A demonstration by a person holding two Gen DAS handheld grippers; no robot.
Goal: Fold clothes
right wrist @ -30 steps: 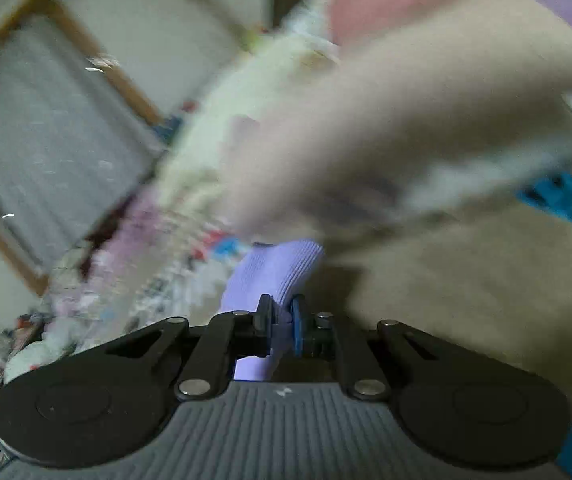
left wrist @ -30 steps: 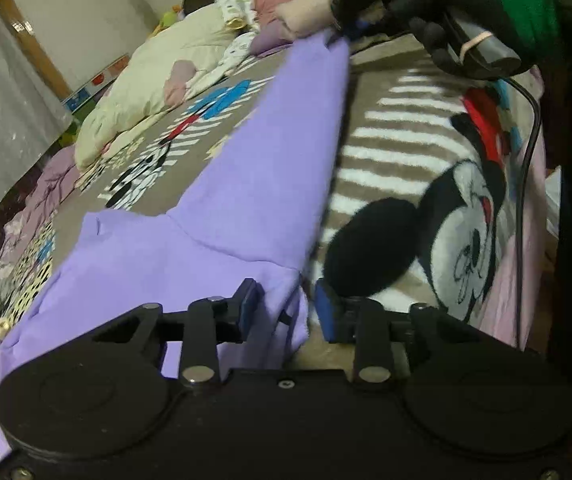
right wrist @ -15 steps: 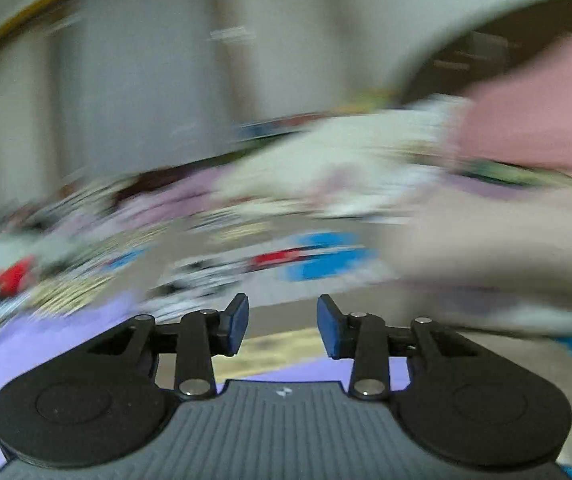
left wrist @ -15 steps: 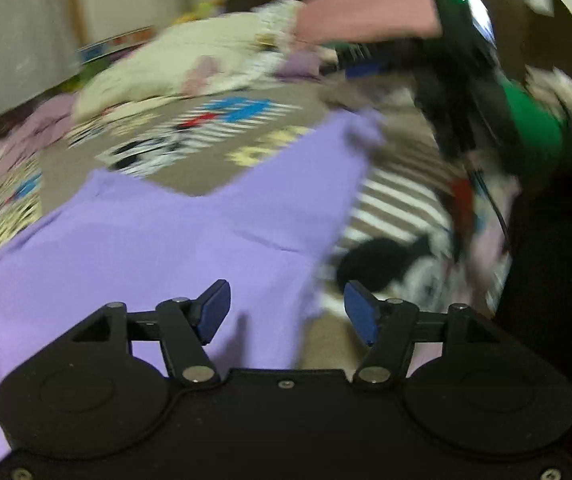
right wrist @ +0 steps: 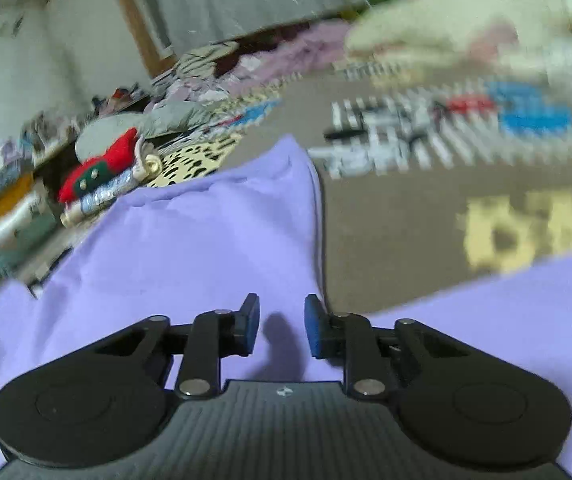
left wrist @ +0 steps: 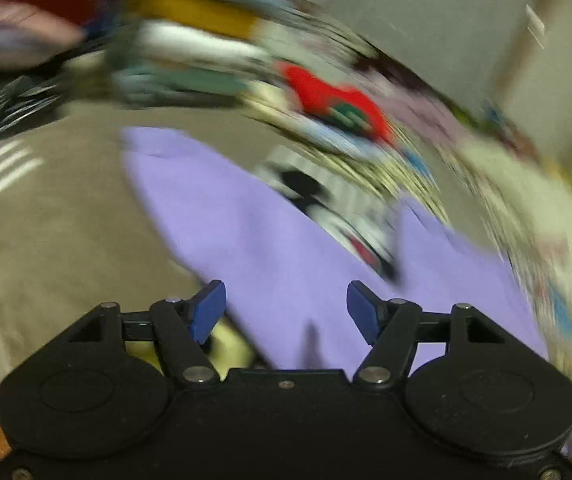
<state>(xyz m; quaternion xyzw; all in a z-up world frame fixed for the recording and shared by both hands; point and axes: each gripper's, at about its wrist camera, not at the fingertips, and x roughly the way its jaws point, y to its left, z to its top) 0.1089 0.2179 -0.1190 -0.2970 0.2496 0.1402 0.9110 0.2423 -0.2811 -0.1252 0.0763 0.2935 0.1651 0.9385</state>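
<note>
A lilac garment [left wrist: 270, 248] lies spread on the brown patterned bed cover [left wrist: 54, 224], one long part reaching away toward the upper left. My left gripper [left wrist: 286, 312] hovers over it, open wide, nothing between its blue pads. In the right wrist view the same lilac garment [right wrist: 190, 248] fills the lower half, with another part of it at the right edge. My right gripper [right wrist: 282, 326] stands open just above the cloth and holds nothing. Both views are motion-blurred.
Piles of other clothes and bedding ring the bed: a red and green item [right wrist: 102, 164], a cream quilt [right wrist: 465, 24], lilac-pink fabric [right wrist: 286, 48]. A curtain and wooden frame [right wrist: 138, 28] stand behind. A cartoon print [right wrist: 425, 128] shows on the bed cover.
The right gripper has let go of the lilac sleeve and opened. The left gripper opened wider. Both swung round to face the other side of the garment.
</note>
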